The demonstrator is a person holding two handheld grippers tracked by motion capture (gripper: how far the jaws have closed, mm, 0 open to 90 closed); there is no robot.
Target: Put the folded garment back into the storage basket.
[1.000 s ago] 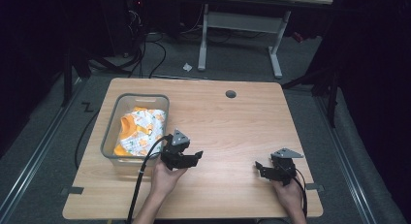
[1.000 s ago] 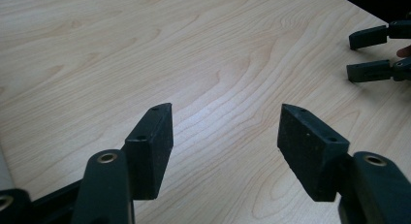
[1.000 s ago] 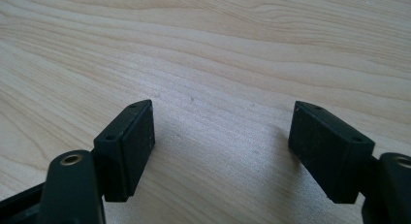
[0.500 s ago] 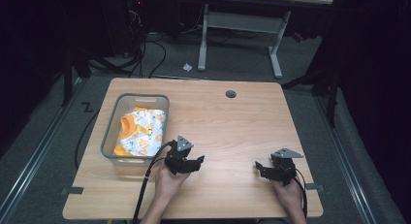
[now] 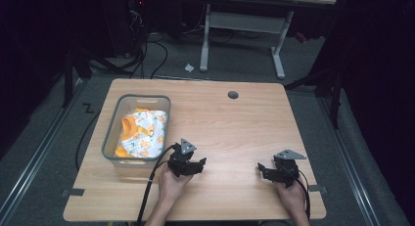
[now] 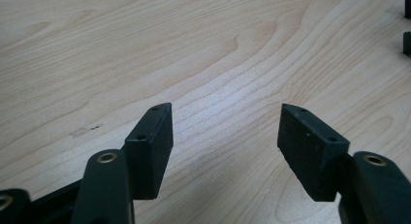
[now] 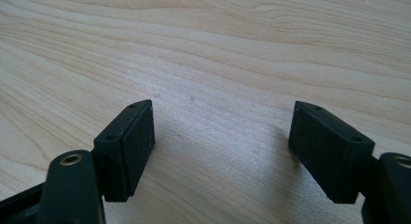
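Your wooden table [image 5: 235, 123] carries the whole scene, its light grain running across both gripper views; on its left side sits a grey rectangular bin [image 5: 111, 139], long axis pointing away from you, and inside it lies a bunched cloth [image 5: 144, 133], white with small orange prints and an orange trim, heaped so that it covers most of the bin's floor and stays below the rim; nothing else can be made out in the bin. Near the table's far edge, right of centre, is a small dark round grommet [image 5: 233, 95], well apart from everything else.

Your left gripper [image 5: 195, 166] rests near the front of the table just to the right of the bin's near corner, its jaws spread wide with bare wood between them, as the left gripper view [image 6: 225, 134] makes plain; its cable [image 5: 147, 194] trails back past your wrist and off the near edge. Your right gripper [image 5: 264, 169] lies well to the right, by the front right area of the table, jaws likewise spread apart over bare wood in the right gripper view [image 7: 220, 141], pinching nothing; the two point roughly toward each other.

Against a second ago, your left gripper has drawn slightly nearer to you and away from the bin's corner; your right gripper, the bin and the cloth sit where they were.
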